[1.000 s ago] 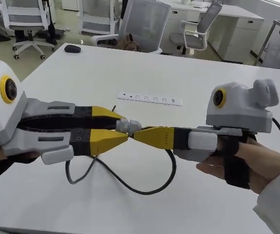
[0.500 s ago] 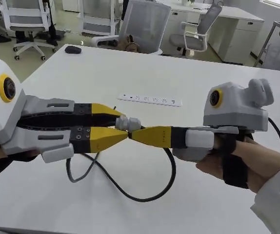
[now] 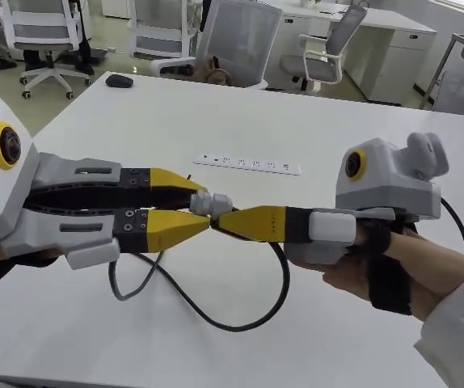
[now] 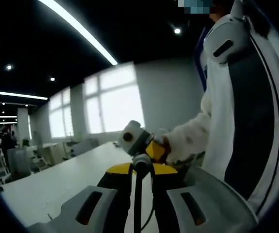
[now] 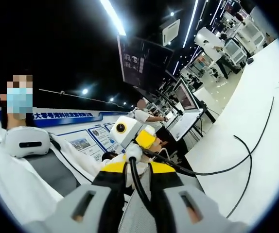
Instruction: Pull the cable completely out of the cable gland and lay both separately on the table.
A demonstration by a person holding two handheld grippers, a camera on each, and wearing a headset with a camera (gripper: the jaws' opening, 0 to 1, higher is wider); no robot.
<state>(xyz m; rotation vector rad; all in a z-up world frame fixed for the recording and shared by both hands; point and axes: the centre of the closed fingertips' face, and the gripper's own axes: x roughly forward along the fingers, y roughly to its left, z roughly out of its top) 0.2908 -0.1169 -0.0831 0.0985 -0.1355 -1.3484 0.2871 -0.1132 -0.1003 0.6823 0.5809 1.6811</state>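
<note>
A white cable gland (image 3: 214, 202) is held above the table between the yellow jaws of my left gripper (image 3: 206, 206), which is shut on it. My right gripper (image 3: 222, 218) meets it tip to tip from the right and is shut on the black cable (image 3: 216, 323) right beside the gland. The cable sags from there in a wide loop onto the table (image 3: 337, 121). In the left gripper view the gland (image 4: 142, 161) sits at the jaw tips with the cable (image 4: 138, 204) running back between the jaws. In the right gripper view the cable (image 5: 135, 182) runs up to the gland (image 5: 132, 153).
A white power strip (image 3: 248, 164) lies mid-table behind the grippers. A black mouse (image 3: 120, 81) rests near the far left edge. Office chairs (image 3: 240, 40) stand beyond the table's far side. A person's sleeve (image 3: 458, 339) shows at the lower right.
Both grippers have drifted slightly to the left and up with the gland and cable still held between them. The holds are unchanged.
</note>
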